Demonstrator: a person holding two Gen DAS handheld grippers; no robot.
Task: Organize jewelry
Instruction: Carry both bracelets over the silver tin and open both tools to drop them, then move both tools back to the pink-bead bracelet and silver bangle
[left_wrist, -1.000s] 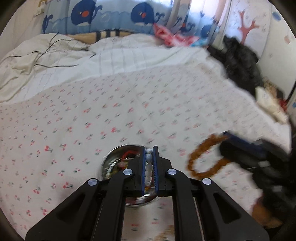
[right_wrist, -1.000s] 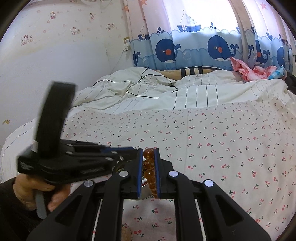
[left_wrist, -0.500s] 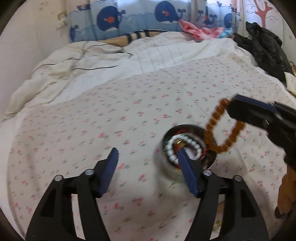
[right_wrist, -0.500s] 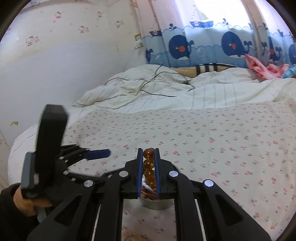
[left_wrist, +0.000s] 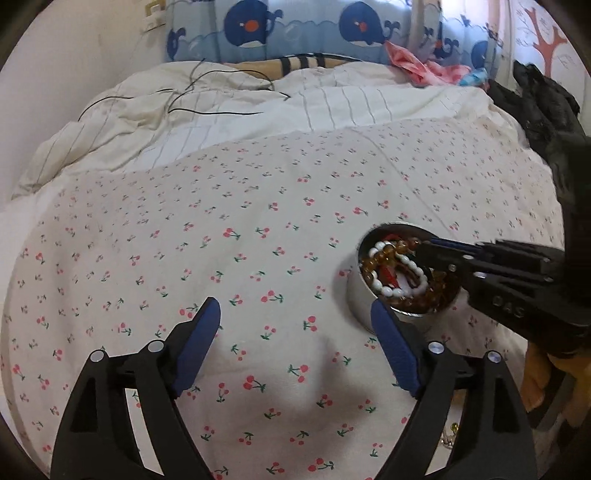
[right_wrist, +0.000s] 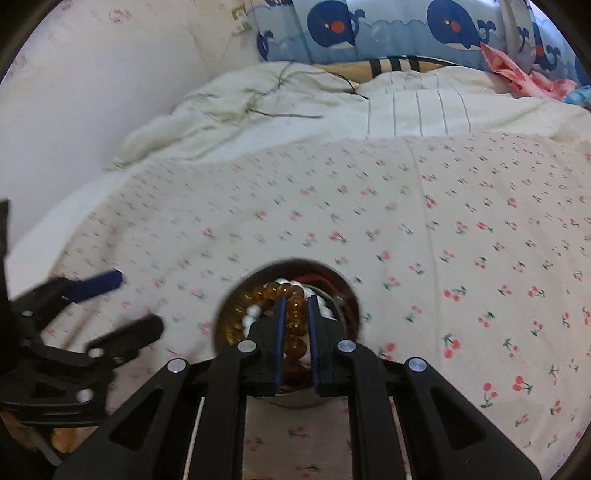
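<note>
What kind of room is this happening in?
Most likely a child's bedroom: a bed with a cherry-print sheet, a rumpled striped duvet, and whale-patterned curtains behind it.

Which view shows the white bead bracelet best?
The left wrist view: the white bracelet lies nearly whole in the metal bowl, over amber beads. In the right wrist view the right gripper, shut on the amber beads, hides most of it.

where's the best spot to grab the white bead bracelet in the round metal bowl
Take the white bead bracelet from above at its near arc by the round metal bowl's rim: it lies flat on top, and the right gripper covers the far side.
</note>
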